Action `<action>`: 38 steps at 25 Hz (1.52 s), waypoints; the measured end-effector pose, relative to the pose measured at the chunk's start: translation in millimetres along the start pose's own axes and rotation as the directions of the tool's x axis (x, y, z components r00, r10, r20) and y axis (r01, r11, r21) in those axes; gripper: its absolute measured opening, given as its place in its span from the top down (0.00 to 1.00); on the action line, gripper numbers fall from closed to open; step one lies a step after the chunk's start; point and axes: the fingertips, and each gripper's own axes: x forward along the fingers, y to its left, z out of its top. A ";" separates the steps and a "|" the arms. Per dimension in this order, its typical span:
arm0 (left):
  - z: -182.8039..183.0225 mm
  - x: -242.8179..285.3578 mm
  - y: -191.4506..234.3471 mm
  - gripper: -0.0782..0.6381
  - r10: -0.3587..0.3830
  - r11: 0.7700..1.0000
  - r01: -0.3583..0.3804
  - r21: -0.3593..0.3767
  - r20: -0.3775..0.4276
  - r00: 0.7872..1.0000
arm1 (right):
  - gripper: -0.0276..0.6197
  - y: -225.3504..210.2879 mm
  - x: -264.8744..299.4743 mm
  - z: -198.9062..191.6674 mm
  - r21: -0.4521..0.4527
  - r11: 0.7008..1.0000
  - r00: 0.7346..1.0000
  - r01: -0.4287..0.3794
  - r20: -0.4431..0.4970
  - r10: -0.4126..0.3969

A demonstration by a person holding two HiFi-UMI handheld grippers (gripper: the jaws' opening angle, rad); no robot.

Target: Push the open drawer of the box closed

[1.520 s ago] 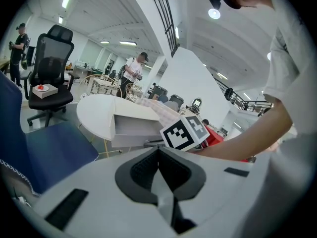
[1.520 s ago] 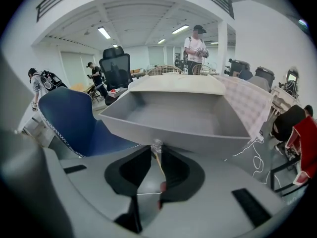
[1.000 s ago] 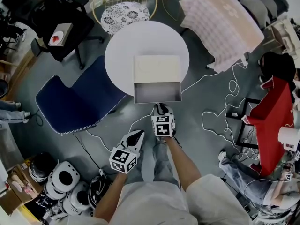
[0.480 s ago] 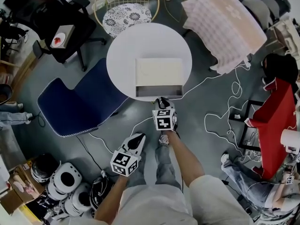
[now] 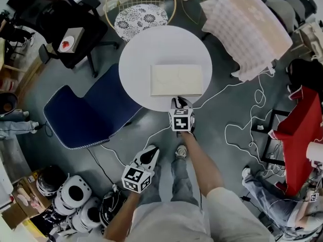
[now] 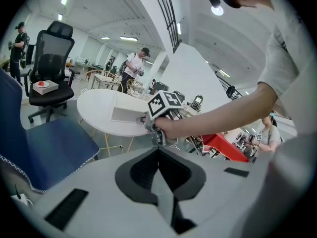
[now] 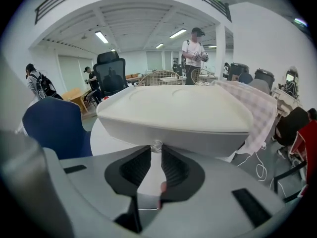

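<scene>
A flat cream box [image 5: 176, 79] lies on the round white table [image 5: 141, 59], its drawer pushed in flush with the front. My right gripper [image 5: 177, 101] is at the middle of that drawer front [image 7: 198, 143]. Its fingertips [image 7: 156, 150] are closed on the small clear knob [image 7: 156, 146], with a narrow gap between the jaws. My left gripper [image 5: 150, 153] hangs low over the floor, well short of the table, shut with nothing in it. In the left gripper view its tips [image 6: 158, 148] meet, and the box [image 6: 126, 114] shows beyond the right hand.
A blue chair [image 5: 86, 110] stands left of the table. White cables [image 5: 242, 120] trail over the floor to the right. A checked cloth [image 5: 247, 29] covers a seat at the back right, and a wire chair [image 5: 140, 16] stands behind. Helmets [image 5: 70, 190] lie at the lower left.
The drawer, open a second ago, has slid into the box until flush. My right gripper moved forward with it towards the table. The left gripper stayed low.
</scene>
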 end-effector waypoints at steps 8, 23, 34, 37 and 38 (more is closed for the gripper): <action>-3.7 2.1 -1.2 0.87 -0.002 1.000 0.002 -0.012 -0.002 1.000 | 0.84 1.3 2.7 4.0 -0.006 1.000 1.000 -0.002 0.015 0.002; 16.5 3.0 -13.4 0.87 0.002 1.000 -0.002 0.015 0.037 0.999 | 0.73 -1.9 -44.3 -11.6 -0.005 0.999 0.999 -0.034 0.022 0.034; 47.2 9.5 -45.3 0.87 0.001 0.997 -0.008 0.072 0.100 0.995 | 0.87 -7.8 -123.9 24.8 -0.016 0.998 0.984 -0.067 0.167 0.069; 56.6 10.6 -49.6 0.87 0.010 0.996 -0.020 0.090 0.111 0.994 | 0.91 -16.0 -140.7 30.2 -0.014 0.998 0.980 -0.061 0.189 0.062; 58.4 9.1 -51.4 0.87 0.016 0.995 -0.026 0.093 0.112 0.994 | 0.92 -16.7 -148.5 30.1 -0.014 0.998 0.978 -0.065 0.197 0.067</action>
